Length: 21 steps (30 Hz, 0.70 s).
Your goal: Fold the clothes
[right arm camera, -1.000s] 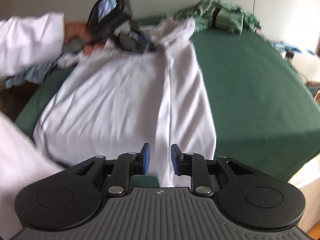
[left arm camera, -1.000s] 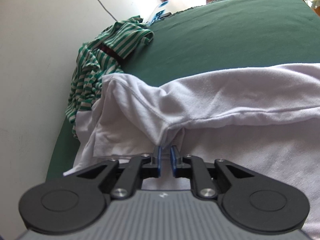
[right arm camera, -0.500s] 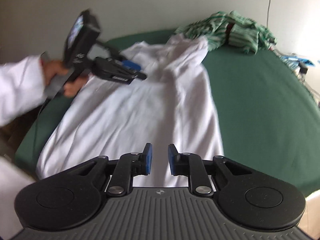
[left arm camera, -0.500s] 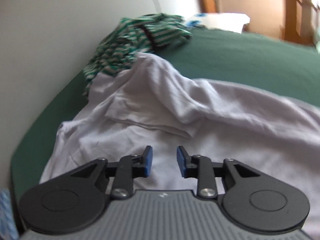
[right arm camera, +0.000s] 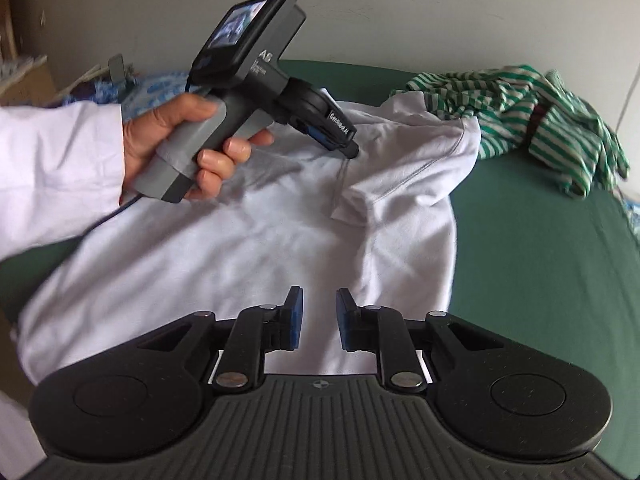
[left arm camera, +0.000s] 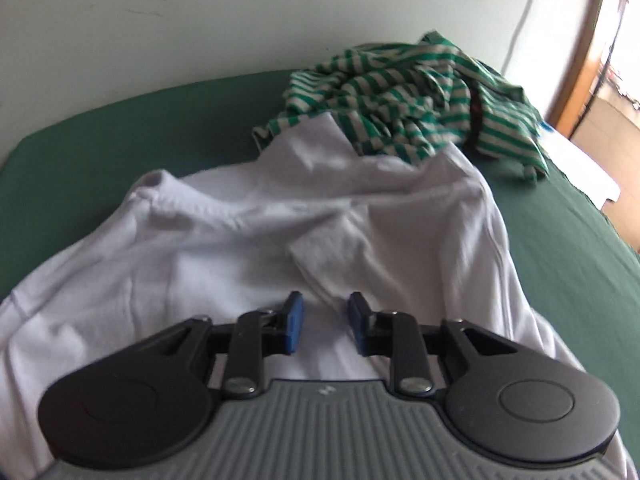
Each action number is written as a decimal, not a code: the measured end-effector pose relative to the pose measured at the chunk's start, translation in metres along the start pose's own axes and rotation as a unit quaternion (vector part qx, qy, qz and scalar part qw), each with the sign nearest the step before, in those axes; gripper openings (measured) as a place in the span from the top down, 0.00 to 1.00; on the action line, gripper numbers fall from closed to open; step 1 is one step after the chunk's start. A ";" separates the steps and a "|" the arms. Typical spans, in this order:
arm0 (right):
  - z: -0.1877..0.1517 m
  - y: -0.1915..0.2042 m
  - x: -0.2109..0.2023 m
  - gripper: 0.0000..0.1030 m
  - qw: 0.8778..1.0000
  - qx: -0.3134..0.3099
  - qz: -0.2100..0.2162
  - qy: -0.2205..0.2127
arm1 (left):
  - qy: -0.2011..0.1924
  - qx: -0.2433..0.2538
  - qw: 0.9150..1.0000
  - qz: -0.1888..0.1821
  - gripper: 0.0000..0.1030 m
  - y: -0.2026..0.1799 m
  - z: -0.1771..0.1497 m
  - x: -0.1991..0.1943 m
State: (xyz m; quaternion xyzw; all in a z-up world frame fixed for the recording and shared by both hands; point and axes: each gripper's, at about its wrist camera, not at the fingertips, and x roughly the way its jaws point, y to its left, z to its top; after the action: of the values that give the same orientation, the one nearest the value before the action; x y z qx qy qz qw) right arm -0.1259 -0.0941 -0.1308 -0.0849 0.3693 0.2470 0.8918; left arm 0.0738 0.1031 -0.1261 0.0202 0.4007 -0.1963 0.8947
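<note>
Both empty and part open, the right gripper (right arm camera: 319, 322) and left gripper (left arm camera: 323, 322) hover over the white shirt (right arm camera: 224, 248) on the bed (right arm camera: 540, 256), whose sleeve (right arm camera: 404, 176), folded in at one o'clock, wants flattening before the next fold, striped top (right arm camera: 520, 116) beyond.

Soft matt white cotton shirt (left arm camera: 224, 248) lies beside striped knit garment (left arm camera: 408, 92) on smooth green cloth sheet (right arm camera: 540, 264).
</note>
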 end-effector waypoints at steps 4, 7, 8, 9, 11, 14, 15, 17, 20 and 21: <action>0.016 -0.015 0.017 0.83 0.999 -0.018 0.029 -0.010 | -0.003 -0.018 1.000 -0.009 0.70 -0.001 0.012 0.011; 0.028 -0.016 0.039 0.83 0.998 -0.037 0.053 -0.016 | -0.001 -0.026 1.000 -0.007 0.71 -0.001 0.017 0.014; 0.031 -0.016 0.047 0.83 0.998 -0.045 0.051 -0.015 | -0.001 -0.029 1.000 -0.004 0.77 0.000 0.018 0.014; 0.033 -0.016 0.055 0.83 0.998 -0.050 0.047 -0.016 | -0.001 -0.032 0.999 -0.003 0.81 0.001 0.018 0.013; 0.035 -0.018 0.067 0.84 0.997 -0.053 0.046 -0.012 | 0.001 -0.040 0.999 -0.004 0.87 0.003 0.018 0.013; 0.037 -0.019 0.079 0.85 0.997 -0.058 0.046 0.001 | 0.000 -0.044 0.999 -0.001 0.94 0.002 0.018 0.013; 0.037 -0.019 0.081 0.86 0.997 -0.060 0.044 0.001 | 0.000 -0.042 0.999 0.001 0.96 0.001 0.018 0.013; 0.037 -0.019 0.082 0.91 0.997 -0.067 0.039 -0.002 | -0.004 -0.033 0.999 0.009 0.98 -0.004 0.017 0.015; 0.037 -0.017 0.082 0.99 0.997 -0.075 0.030 -0.004 | -0.010 -0.025 1.000 0.014 0.99 -0.007 0.017 0.014; 0.038 -0.017 0.081 0.99 0.997 -0.072 0.033 -0.005 | -0.013 -0.024 1.000 0.013 0.99 -0.007 0.017 0.013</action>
State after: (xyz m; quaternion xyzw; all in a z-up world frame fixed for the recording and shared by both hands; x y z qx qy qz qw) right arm -0.0446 -0.0651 -0.1610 -0.1357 0.3483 0.3024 0.8768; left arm 0.0913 0.0889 -0.1228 0.0015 0.3937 -0.1751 0.9024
